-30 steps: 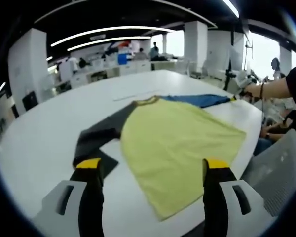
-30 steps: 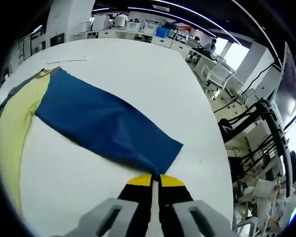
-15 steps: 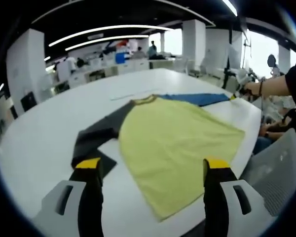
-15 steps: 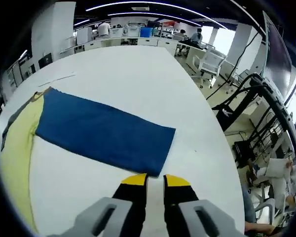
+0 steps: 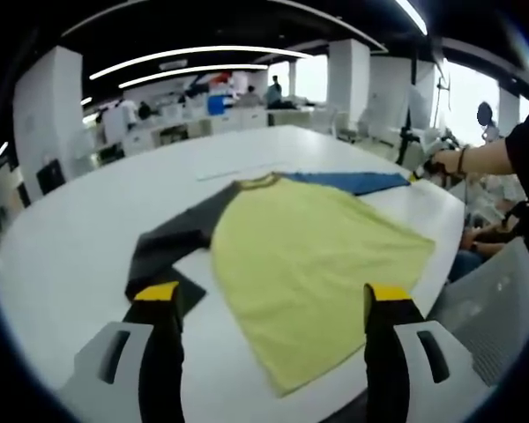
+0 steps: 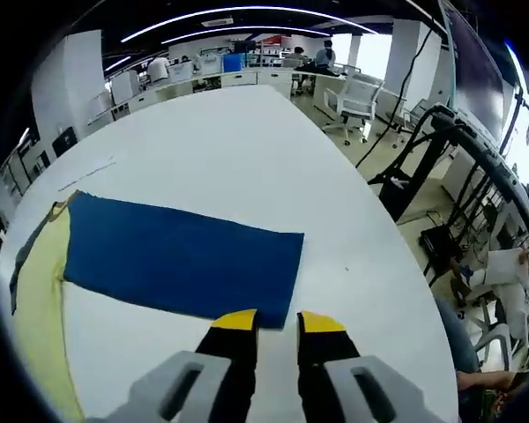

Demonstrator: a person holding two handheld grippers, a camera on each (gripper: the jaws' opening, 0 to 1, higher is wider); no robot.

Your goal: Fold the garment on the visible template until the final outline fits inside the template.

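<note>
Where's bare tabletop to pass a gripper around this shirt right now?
Bare table lies beyond the blue sleeve and past its cuff toward the edge. More lies outside the dark sleeve. The yellow body covers the middle, running close to the near edge.

the dark grey sleeve ends behind the left gripper's jaw, and the yellow fabric body runs off the right gripper view's edge.

An open office: white pillars, curved ceiling light strips, distant desks, a white swivel chair, bright windows.
</note>
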